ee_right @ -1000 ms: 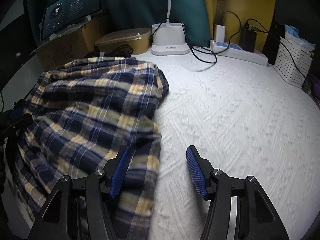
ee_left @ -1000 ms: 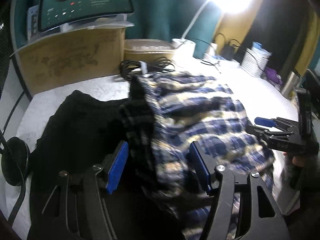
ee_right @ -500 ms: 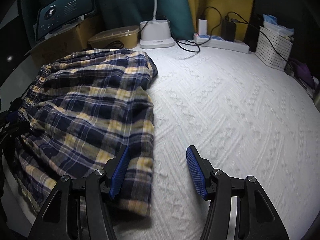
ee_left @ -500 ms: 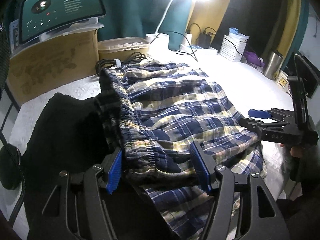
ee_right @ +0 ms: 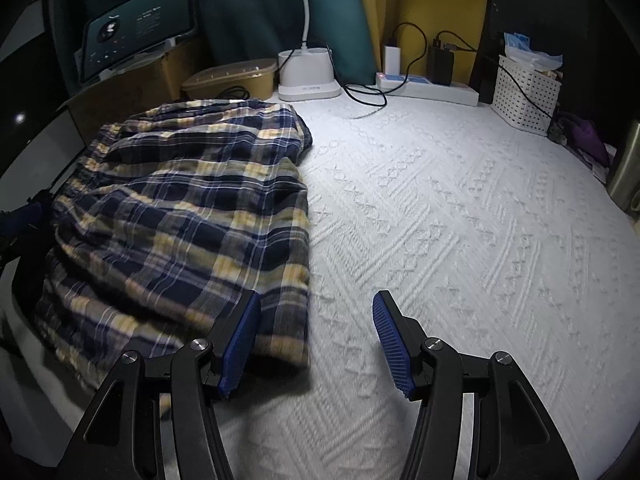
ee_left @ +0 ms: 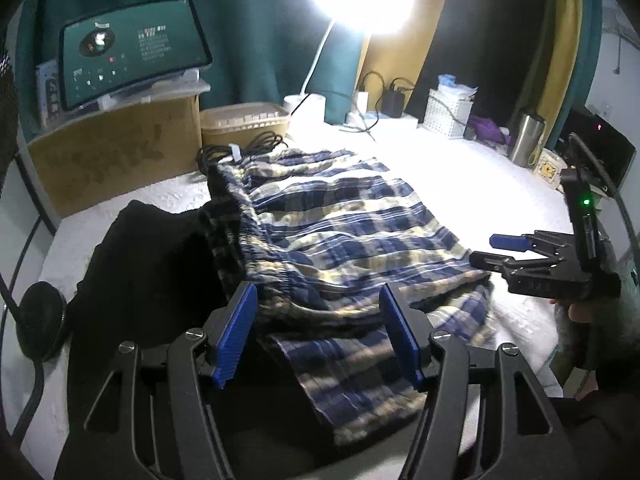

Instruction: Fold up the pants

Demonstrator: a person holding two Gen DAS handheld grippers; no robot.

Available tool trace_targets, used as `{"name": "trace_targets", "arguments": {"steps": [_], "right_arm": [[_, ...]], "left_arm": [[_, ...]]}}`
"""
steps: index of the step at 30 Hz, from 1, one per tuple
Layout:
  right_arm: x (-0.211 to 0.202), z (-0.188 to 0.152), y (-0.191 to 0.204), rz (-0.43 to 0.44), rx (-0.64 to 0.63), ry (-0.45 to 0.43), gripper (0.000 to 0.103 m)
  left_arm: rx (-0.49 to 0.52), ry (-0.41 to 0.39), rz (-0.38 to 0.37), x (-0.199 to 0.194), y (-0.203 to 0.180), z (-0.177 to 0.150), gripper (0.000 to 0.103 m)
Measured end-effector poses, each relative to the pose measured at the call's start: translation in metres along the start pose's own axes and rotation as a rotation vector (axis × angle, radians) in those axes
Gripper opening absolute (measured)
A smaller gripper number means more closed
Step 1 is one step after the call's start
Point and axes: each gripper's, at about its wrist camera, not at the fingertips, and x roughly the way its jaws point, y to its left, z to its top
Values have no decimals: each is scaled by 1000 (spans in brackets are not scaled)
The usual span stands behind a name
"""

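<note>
Left hand-held gripper (ee_left: pixel 316 336): jaws apart, nothing clamped; hovering over the elastic waistband at the near edge of the fold, probably released to let the cloth settle.
Right hand-held gripper (ee_right: pixel 316 344): jaws apart, empty; one blue pad above the plaid hem, the other above bare cover, so straddling the right edge without pressing it; seen from the left wrist view at (ee_left: pixel 516 252), just beside the folded corner.
Pants (ee_right: pixel 184 216): plaid, blue and yellow, lying on the left half of the white cover, doubled over with an upper layer on a lower one; lower layer spilling over the near edge, so the fold looks unfinished.
Waistband (ee_left: pixel 256 264): gathered, running along the left side of the pants, next to the dark garment; likely the reference edge for the next fold.
Dark garment (ee_left: pixel 152 264): black heap touching the pants on the left, apparently set aside, not part of this fold.
Desk (ee_right: pixel 460 220): white textured cover, right half bare, leaving room to smooth or turn the pants.
Coiled cable (ee_left: pixel 244 146): just behind the far end of the pants, close enough to snag.
Cardboard box (ee_left: pixel 112 152): far left, propping a lit screen (ee_left: pixel 132 60).
Lamp base (ee_right: pixel 306 76): at the back, with power strip (ee_right: pixel 428 88) and white basket (ee_right: pixel 524 96) kept well apart from the working area.
</note>
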Motion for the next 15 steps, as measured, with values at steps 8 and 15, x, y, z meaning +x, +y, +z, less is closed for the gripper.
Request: {"name": "trace_targets", "arguments": {"steps": [8,15], "right_arm": [[-33,-15,-5,8,-4,-51,59],[-63,-28,-14,-12,5,-91,59]], "left_arm": [[37,-39,-1,-21,-34,-5,64],[71,-61,-25,-31,-60,-3,64]]}}
